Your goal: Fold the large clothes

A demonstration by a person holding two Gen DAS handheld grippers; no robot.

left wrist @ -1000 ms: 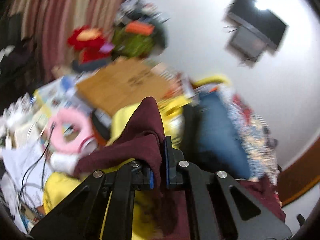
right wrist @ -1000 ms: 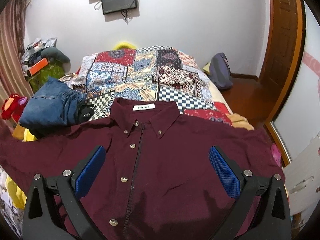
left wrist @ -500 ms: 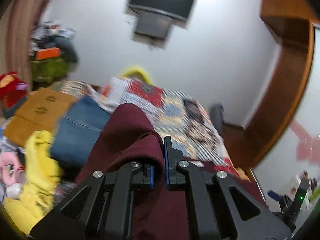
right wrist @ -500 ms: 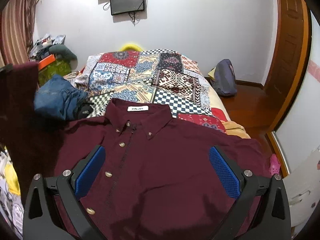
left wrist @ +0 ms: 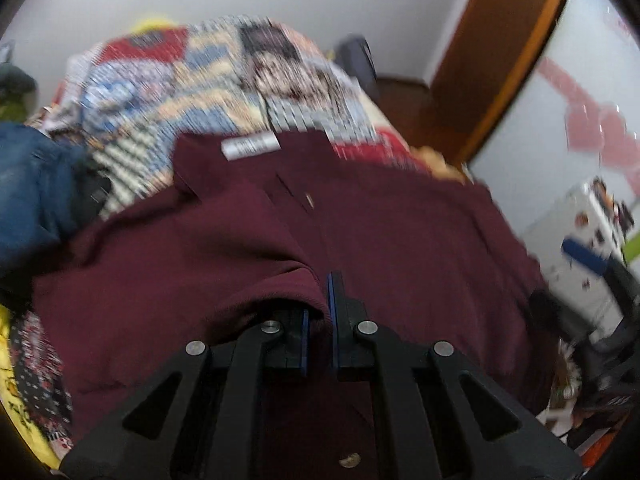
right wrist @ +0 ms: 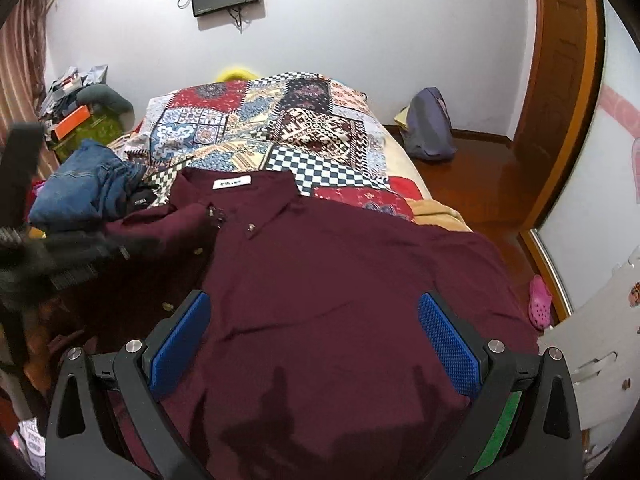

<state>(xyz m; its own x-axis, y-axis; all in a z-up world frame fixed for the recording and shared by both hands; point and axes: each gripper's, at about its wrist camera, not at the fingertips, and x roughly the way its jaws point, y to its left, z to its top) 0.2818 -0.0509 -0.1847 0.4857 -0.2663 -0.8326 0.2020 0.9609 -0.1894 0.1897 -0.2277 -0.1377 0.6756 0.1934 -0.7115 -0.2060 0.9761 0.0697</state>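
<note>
Left wrist view was pretty blurry, but the left gripper was clamped tight on a fold of the maroon shirt – looked like the sleeve side, carried in over the chest.

Right wrist view: the shirt lay front-up, collar toward the far wall, on the patchwork bedspread, jeans just beside it. The right gripper hovered over it, jaws wide, holding nothing.

Looked like a sleeve-in fold – next it'd need laying flat and letting go.

Maroon shirt; multicolour patchwork bedspread; blue jeans; blue gripper pads.
</note>
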